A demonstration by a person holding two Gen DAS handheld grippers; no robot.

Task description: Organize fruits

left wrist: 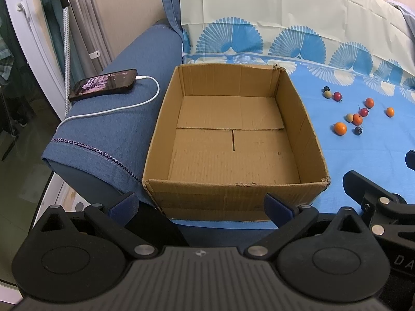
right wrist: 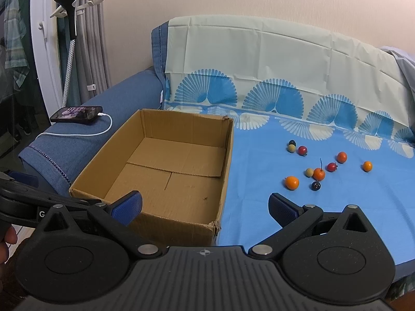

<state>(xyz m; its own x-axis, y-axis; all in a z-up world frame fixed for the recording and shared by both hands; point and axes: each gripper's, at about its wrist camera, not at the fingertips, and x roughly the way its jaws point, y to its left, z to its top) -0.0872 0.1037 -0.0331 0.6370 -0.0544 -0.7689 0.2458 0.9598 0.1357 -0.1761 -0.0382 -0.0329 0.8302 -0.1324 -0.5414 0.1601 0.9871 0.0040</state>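
Left gripper (left wrist: 202, 207) spread wide, holding nothing, facing empty cardboard box (left wrist: 166, 119). Right gripper (right wrist: 205, 206) likewise released. Small fruits (right wrist: 317, 173) scattered on blue cloth (right wrist: 259, 155), at 3 o'clock of the box, well apart. Phone (left wrist: 103, 84) on armrest at 10 o'clock.

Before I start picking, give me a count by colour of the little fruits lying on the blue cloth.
Orange round fruits: 4
Dark red round fruits: 2
Beige round fruits: 2
Black round fruits: 2
Total: 10, all on the blue patterned cloth; none in the open brown cardboard box.
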